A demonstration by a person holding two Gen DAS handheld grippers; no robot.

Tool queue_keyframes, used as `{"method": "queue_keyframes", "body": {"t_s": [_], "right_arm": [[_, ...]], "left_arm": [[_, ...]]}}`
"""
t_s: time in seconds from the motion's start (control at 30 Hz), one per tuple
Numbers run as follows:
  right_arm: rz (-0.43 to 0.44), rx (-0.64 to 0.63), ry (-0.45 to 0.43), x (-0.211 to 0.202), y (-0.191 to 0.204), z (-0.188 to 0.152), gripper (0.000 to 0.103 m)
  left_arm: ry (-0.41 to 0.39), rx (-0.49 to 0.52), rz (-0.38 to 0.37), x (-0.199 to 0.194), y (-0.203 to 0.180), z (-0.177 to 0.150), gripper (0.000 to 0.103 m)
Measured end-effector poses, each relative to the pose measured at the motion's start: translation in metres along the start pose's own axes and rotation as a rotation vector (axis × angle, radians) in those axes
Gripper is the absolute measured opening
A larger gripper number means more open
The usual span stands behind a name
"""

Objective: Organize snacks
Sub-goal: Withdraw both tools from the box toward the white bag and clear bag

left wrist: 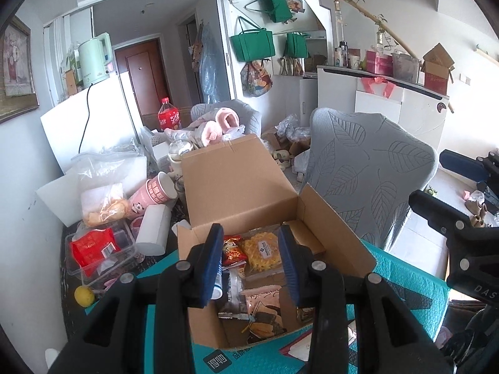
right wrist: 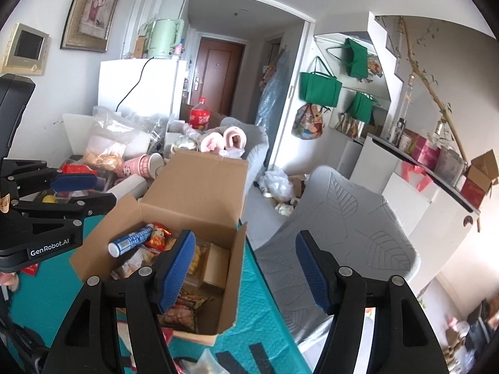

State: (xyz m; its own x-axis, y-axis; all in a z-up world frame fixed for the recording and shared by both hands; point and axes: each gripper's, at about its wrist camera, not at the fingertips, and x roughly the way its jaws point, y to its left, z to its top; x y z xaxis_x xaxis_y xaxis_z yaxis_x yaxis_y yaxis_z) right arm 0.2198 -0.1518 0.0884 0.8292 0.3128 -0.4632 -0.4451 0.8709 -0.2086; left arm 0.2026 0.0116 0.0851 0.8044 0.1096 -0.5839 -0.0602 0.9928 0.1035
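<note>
Both grippers hover empty over an open cardboard box (left wrist: 249,187) that stands on a teal padded mat (right wrist: 268,293). The left gripper (left wrist: 251,261) has its fingers apart above the box interior; nothing lies between them. The right gripper (right wrist: 246,268) is spread wider, its left pad over the box's near corner and its right pad out over the grey leaf-print chair (right wrist: 352,227) at 3 o'clock of the box.

The snacks lie loose inside the box: a yellow clear-film packet (left wrist: 262,251) near the middle, a red foil packet (left wrist: 232,246) at its 9 o'clock, a pink wrapped cake (left wrist: 260,296) at its 6 o'clock, and a blue-and-white tube (right wrist: 131,240) slanted against the left wall. More snacks wait outside at 10 o'clock of the box: a red packet in a clear plastic tray (left wrist: 93,249) and a bag of pale crackers (left wrist: 103,205).

Judged step: choosing the next packet to set in or straighten. To do it well, descend vertically between the raised flaps, since corrugated card bends and the light box may slide on the mat. Grip film packets at a flat sealed edge; glossy foil slips and crumples, and crisp contents crush under a hard squeeze. The rigid cylindrical tube should be grasped across its width, as it rolls.
</note>
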Motion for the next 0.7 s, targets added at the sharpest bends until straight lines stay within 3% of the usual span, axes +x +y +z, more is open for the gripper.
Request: {"method": "queue_keyframes", "body": {"t_s": [0.2,0.3,0.5,0.7], "right_arm": [[-0.007,0.004,-0.056,-0.038,0.001,-0.002,0.076],[-0.03,0.01,-0.086,-0.057,0.003,-0.008,0.084],[-0.038,0.032,-0.103,-0.085,0.004,-0.024,0.087],[-0.034,0.076,-0.111,-0.107,0.007,-0.047,0.092]], "left_arm": [[-0.043,0.005,-0.016,-0.032,-0.008,-0.005,0.036],[-0.067,0.009,-0.032,-0.047,-0.014,-0.013,0.036],[-0.105,0.034,-0.032,-0.074,-0.025,-0.034,0.036],[-0.096,0.035,-0.065,-0.087,-0.032,-0.057,0.036]]}}
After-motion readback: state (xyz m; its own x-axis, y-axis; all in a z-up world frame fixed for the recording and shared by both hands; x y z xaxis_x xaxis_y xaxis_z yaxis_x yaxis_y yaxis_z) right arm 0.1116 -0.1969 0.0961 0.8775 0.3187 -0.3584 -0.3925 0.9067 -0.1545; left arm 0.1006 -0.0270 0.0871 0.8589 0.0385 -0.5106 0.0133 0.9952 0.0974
